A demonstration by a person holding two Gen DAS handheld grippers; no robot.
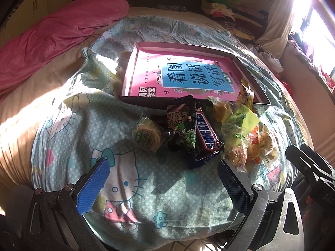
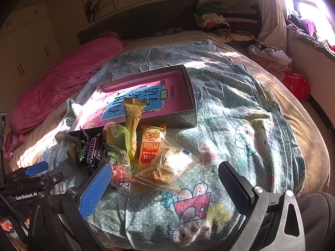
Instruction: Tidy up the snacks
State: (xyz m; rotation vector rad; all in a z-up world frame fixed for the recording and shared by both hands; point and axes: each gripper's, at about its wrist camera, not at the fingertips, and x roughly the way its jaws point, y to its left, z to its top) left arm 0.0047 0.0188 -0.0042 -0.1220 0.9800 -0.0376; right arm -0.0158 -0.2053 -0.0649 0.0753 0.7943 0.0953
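Pink rumpled bedding (image 1: 62,35) lies at the far left of the bed, and beside it spreads the pale green cartoon-cat quilt (image 1: 125,179) on which everything else rests. We hold our left gripper (image 1: 163,185) low over the near part of that quilt, its blue textured fingers (image 1: 92,188) spread wide apart with nothing between them.

Beyond it, on the quilt, sits a shallow dark cardboard box with a pink lining (image 1: 249,73), and inside lies a pink book with a blue title panel (image 1: 188,77).

In front of the box's near edge, the snacks sit in a loose pile. From the left we see a round pastry in clear wrap (image 1: 146,136), then a black packet of green peas with a cartoon boy (image 1: 182,125), then a brown Snickers bar (image 1: 207,133) touching the pea packet. Further right, an olive-gold stick packet (image 2: 132,125) leans against the box edge, an orange rice-cracker packet (image 2: 150,146) lies just beside it, and a clear bag of crumbly golden biscuits (image 2: 167,169) overlaps the cracker's lower end.

Our right gripper (image 2: 165,186) hovers just short of that clear bag, its fingers likewise wide apart and holding nothing, the blue left finger (image 2: 94,190) near a small red-sweet wrapper (image 2: 119,173).
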